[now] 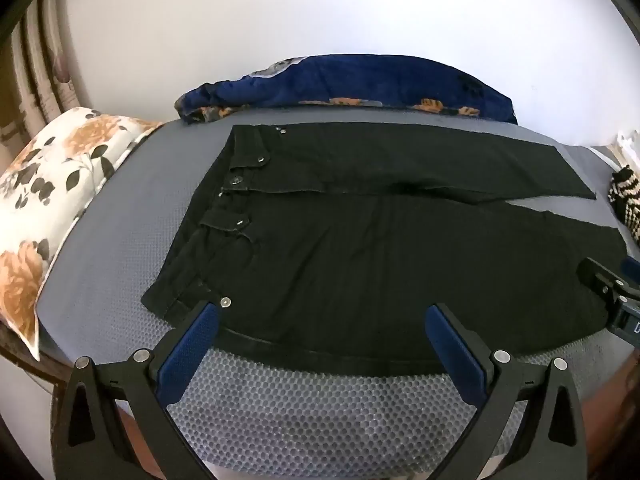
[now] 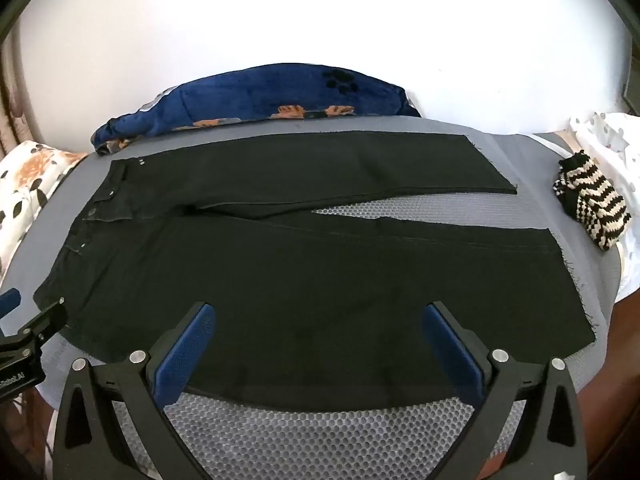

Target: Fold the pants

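Black pants lie flat and spread out on a grey mesh bed surface, waistband to the left, both legs running right in a narrow V. They also show in the right wrist view. My left gripper is open and empty, its blue pads over the near edge by the waistband corner. My right gripper is open and empty over the near leg's near edge. The right gripper's tip shows at the right edge of the left view; the left gripper's tip shows at the left edge of the right view.
A blue blanket with orange tigers lies bunched behind the pants against the white wall. A floral pillow lies at the left. A black-and-cream striped knit item and white cloth lie at the right. The bed's near edge is just below my grippers.
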